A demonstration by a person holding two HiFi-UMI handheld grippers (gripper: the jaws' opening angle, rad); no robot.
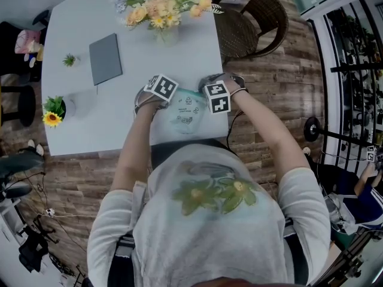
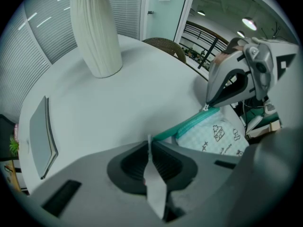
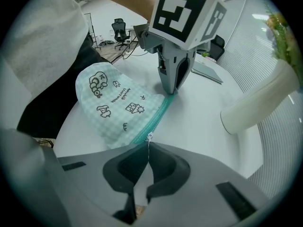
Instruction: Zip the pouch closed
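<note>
A: Pouch (image 3: 118,105) handling?
B: Light, soft fabric, buckles easily, I'd say; needs tension end to end. Sits at counter's (image 1: 119,118) 6 o'clock edge. Left tongs (image 2: 150,148) clamp its 9 o'clock end tab (image 2: 154,188), right tongs (image 3: 148,148) pinch the zip pull (image 3: 149,137) at 3 o'clock.
A: Looks?
B: Mint check, doodle prints, teal zip (image 3: 157,117).

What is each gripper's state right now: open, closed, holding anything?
Left gripper: closed on the end of the pouch, at its zipper edge.
Right gripper: closed on the zipper pull.
</note>
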